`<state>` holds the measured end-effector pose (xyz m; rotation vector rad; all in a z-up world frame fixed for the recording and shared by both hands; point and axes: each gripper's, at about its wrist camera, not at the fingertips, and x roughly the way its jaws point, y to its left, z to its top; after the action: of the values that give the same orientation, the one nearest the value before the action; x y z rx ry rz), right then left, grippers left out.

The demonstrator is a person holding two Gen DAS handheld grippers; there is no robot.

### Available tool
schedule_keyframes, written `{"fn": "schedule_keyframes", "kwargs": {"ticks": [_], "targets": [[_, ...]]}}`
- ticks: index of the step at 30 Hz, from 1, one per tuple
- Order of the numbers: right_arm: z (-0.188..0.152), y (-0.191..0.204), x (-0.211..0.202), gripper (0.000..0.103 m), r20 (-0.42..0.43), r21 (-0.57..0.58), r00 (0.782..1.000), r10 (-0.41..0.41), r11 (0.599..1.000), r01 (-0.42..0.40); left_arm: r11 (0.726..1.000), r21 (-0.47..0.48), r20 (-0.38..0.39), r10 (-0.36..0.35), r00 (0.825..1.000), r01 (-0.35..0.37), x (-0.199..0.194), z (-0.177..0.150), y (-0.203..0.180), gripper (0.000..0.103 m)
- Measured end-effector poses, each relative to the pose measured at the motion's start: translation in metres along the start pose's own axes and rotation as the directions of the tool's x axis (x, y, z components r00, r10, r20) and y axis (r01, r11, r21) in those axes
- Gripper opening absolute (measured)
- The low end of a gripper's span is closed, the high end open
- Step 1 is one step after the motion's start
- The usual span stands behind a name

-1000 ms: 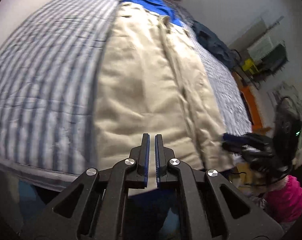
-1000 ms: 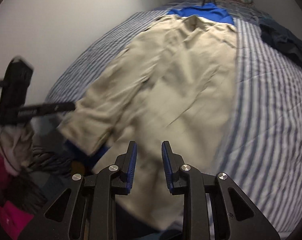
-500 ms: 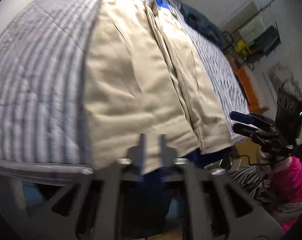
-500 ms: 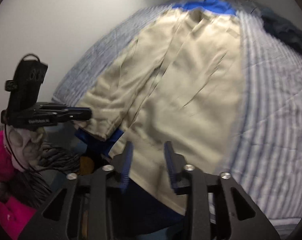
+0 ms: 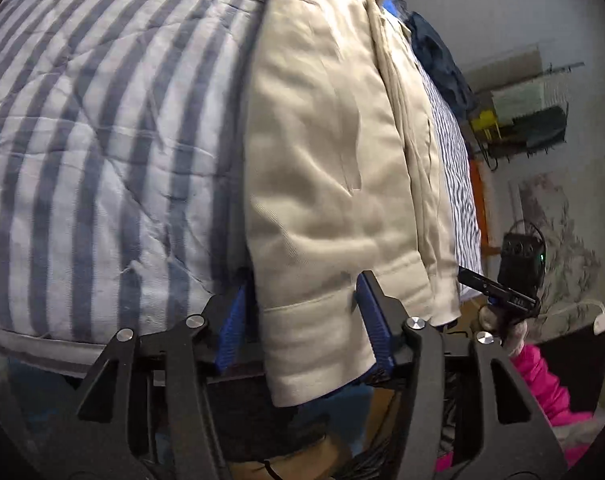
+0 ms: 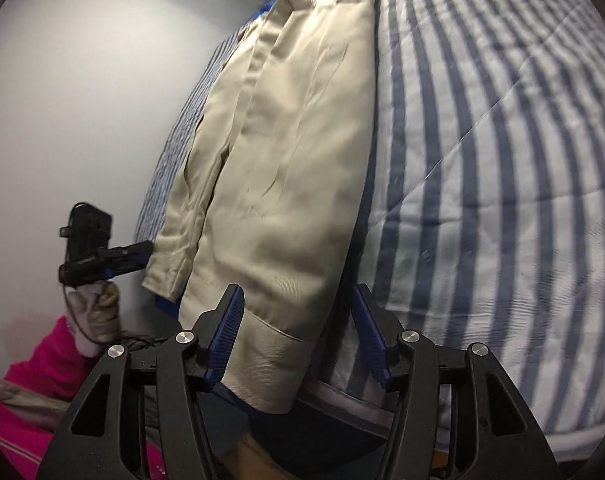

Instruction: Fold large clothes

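Left wrist view: left gripper [image 5: 302, 312], jaws just opened apart, now straddles one hem of the beige cotton trousers [image 5: 322, 160] overhanging the striped quilt's [image 5: 102, 140] near edge; right gripper [image 6: 298, 328] likewise; grasp pending.

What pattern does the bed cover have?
Blue and white stripes on the quilted bed cover; it shows best in the right wrist view.
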<state>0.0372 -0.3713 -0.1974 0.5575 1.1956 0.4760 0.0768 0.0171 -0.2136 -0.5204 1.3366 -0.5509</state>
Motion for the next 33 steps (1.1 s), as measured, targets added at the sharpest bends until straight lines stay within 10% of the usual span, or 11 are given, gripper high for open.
{"fn": "schedule_keyframes", "kwargs": {"ticks": [9,14,20,33], "targets": [[-0.005,0.011,0.024,0.056,-0.044,-0.001,0.992,0.12,0.993,-0.121,1.0,-0.006,-0.03,-0.018,0.999,0.018,0.004,-0.005,-0.004,0.03],[0.0,0.015,0.033,0.025,-0.06,0.05,0.981,0.186,0.982,-0.183,0.999,-0.006,-0.004,-0.032,0.999,0.032,-0.004,-0.003,-0.014,0.015],[0.009,0.023,0.016,0.019,0.034,0.123,0.953,0.301,0.945,-0.303,0.994,-0.038,0.052,-0.103,0.993,0.105,-0.025,0.003,-0.03,0.013],[0.088,0.044,-0.022,0.018,0.164,0.16,0.957,0.241,0.95,-0.267,0.986,-0.054,0.183,-0.143,0.973,0.156,-0.053,0.081,-0.074,0.012]]}}
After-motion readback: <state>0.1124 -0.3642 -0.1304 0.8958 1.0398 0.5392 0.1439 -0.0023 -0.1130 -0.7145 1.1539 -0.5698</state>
